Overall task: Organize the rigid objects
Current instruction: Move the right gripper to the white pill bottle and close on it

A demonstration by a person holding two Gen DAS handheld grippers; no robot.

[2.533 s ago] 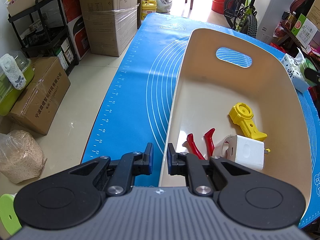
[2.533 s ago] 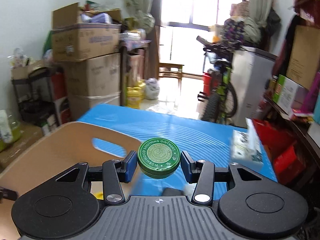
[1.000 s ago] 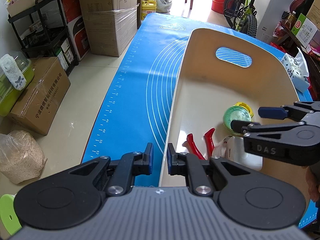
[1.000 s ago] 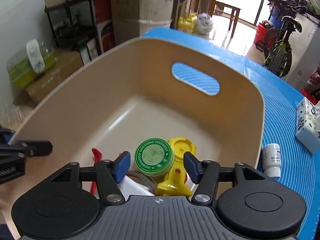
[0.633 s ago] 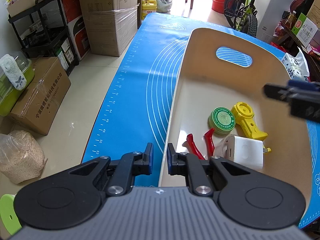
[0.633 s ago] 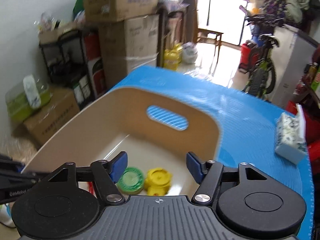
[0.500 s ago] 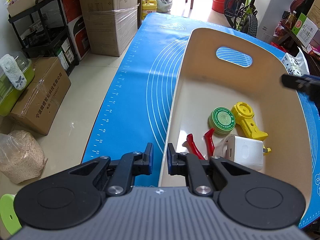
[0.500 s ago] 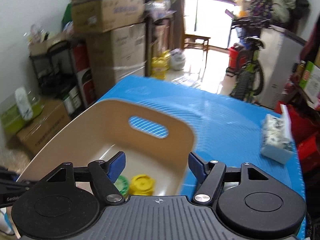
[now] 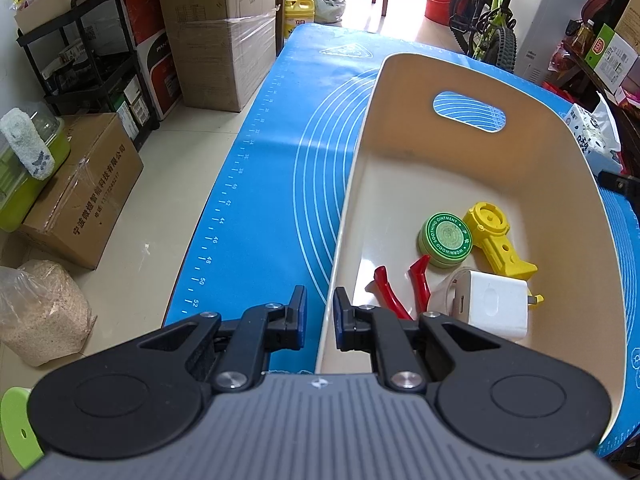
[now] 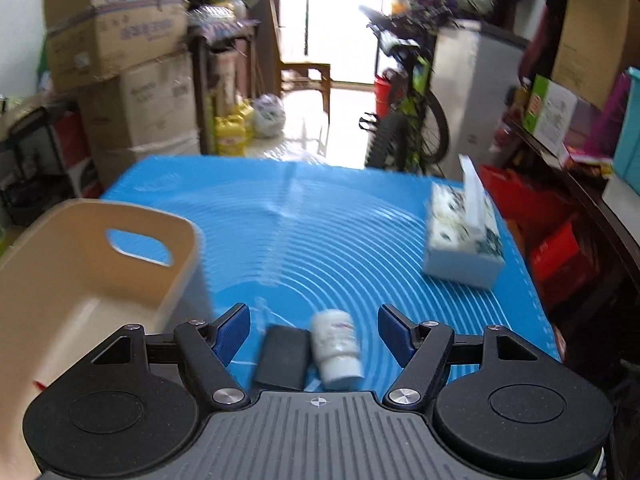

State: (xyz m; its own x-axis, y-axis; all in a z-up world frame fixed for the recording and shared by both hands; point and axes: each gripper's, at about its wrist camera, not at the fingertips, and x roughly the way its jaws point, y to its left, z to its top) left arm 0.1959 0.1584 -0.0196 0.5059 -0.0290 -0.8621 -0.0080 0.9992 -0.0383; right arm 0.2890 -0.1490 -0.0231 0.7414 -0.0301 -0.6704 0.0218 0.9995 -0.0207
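My right gripper (image 10: pixel 314 330) had left the bin (image 9: pixel 560 152), jaws wide and empty, now over a white bottle (image 10: pixel 338 346) and black block (image 10: pixel 282 356) on the mat (image 10: pixel 320 240). Tin (image 9: pixel 445 235) lay in the bin beside the yellow part (image 9: pixel 494 236). Left gripper (image 9: pixel 319 316) stayed narrow astride the bin's rim.

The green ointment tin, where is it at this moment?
In the left wrist view the green ointment tin lies on the floor of the beige bin, beside the yellow plastic part on its right, just beyond the red-handled pliers.

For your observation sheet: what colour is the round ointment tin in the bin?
Green, with white lettering; the ointment tin shows best in the left wrist view.
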